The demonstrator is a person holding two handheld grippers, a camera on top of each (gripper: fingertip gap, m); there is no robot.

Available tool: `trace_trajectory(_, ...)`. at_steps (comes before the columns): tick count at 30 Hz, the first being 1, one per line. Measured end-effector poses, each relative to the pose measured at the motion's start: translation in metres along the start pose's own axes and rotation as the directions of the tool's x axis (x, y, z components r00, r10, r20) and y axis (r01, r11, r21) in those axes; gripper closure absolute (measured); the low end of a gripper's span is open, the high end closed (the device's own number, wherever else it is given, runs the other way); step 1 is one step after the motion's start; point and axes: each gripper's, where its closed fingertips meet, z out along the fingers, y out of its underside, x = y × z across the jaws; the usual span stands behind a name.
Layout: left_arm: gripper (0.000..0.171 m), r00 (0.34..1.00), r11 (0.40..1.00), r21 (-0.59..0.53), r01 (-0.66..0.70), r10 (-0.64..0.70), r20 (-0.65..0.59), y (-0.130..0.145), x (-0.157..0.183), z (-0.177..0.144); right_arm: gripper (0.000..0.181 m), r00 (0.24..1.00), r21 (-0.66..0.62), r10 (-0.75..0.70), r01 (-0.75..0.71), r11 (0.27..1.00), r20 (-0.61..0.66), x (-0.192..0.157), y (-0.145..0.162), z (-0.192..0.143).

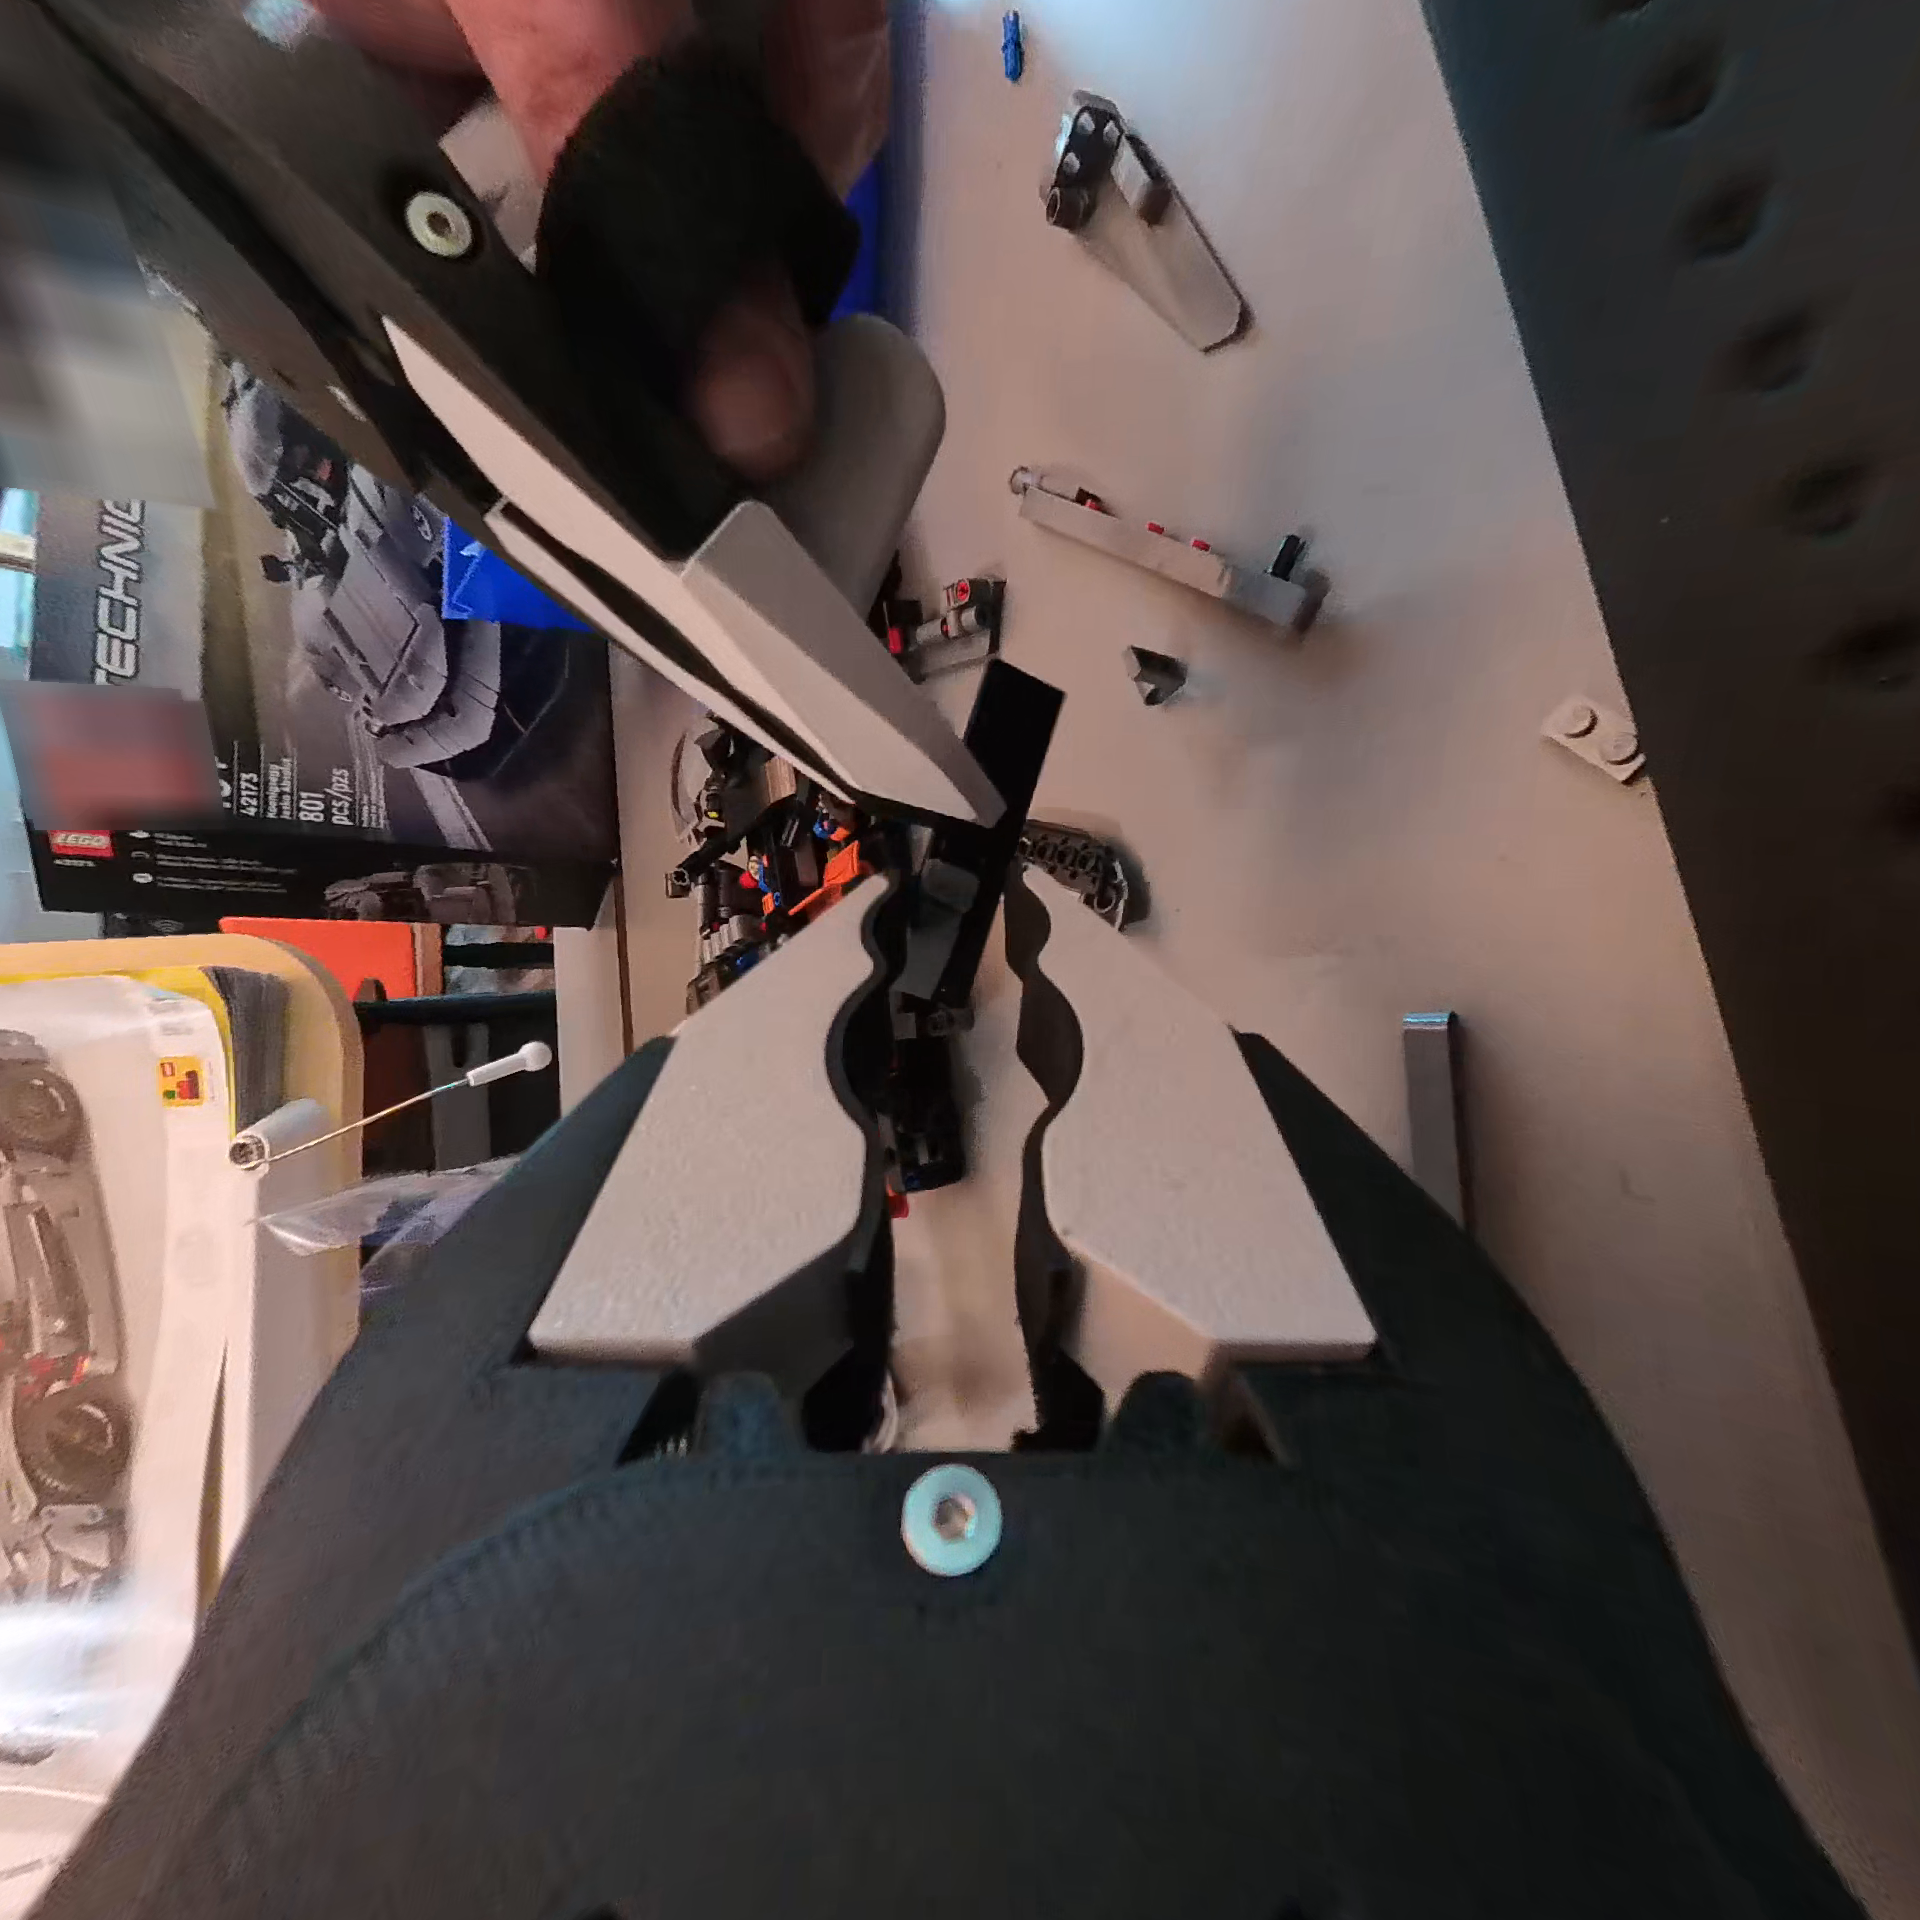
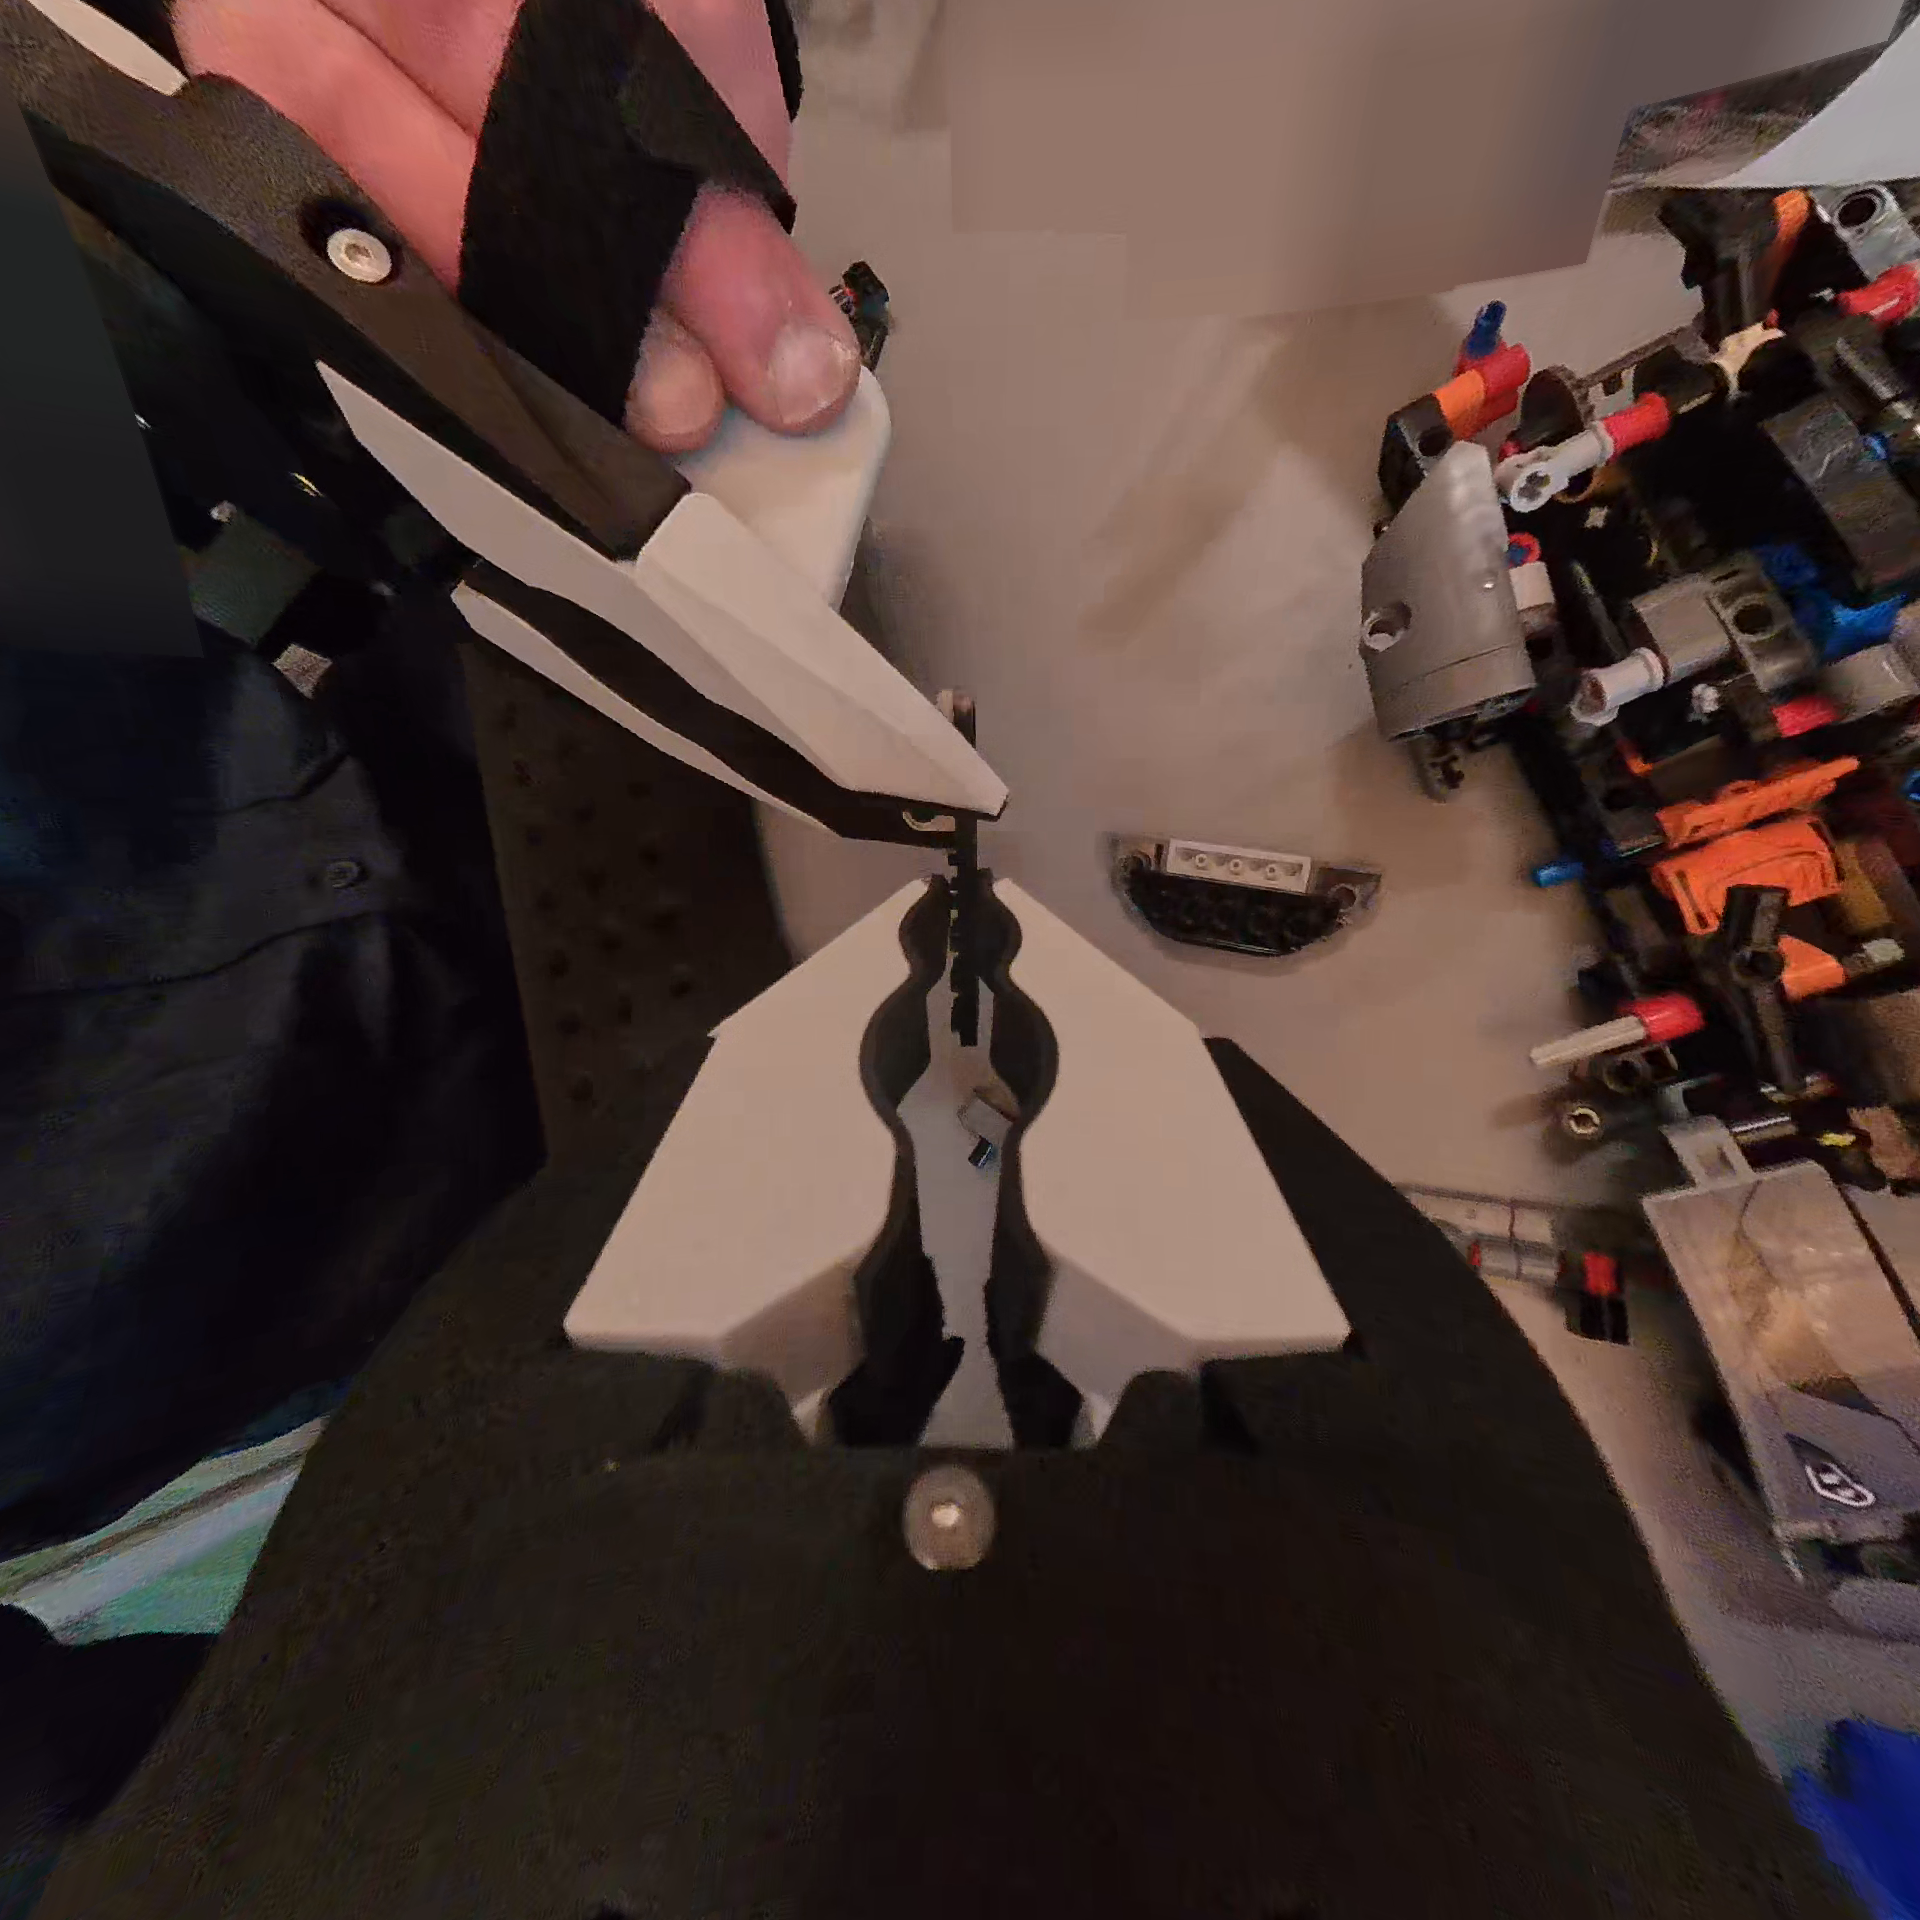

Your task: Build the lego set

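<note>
Two grippers meet over the white table point(image 1: 1351, 935), both on one black piece point(image 1: 1013, 727). It is a flat strip with smaller dark parts fixed to it, held up off the surface. The left gripper point(image 1: 951, 894) has its fingers a little apart, with the piece filling the gap. The right gripper point(image 2: 961, 888) is pinched almost closed on the piece's thin edge. In each wrist view the other gripper slants in from the upper left and hides part of the scene behind.

Printed matter sits at the table's far edge. The set's box point(image 1: 343, 665) is dark, with a picture of a grey car and pale lettering (turned sideways in the left wrist view). A white booklet or bag point(image 1: 104, 1195), also picturing a car, carries a small coloured logo.

The half-built car model point(image 2: 1714, 727) lies beside the grippers, black with orange, red and blue parts. Loose pieces lie around: a grey curved panel point(image 1: 1153, 239), a grey beam with red pins point(image 1: 1164, 551) and a black arched part point(image 2: 1242, 894) under a small white plate.
</note>
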Motion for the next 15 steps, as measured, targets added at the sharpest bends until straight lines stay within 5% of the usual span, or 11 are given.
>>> trace_trajectory(10, 0.161, 0.989, 0.994, -0.071, 0.078, -0.086, -0.124, 0.013, 0.024, 0.014, 0.179, 0.975, -0.105, -0.135, 0.117, 0.988, -0.174, 0.016, 0.014, 0.022)
trace_trajectory(15, 0.161, 0.947, 0.971, -0.105, 0.214, -0.232, -0.220, 0.019, 0.037, 0.022, 0.179, 0.949, -0.146, -0.192, 0.159, 0.976, -0.249, 0.022, 0.023, 0.034)
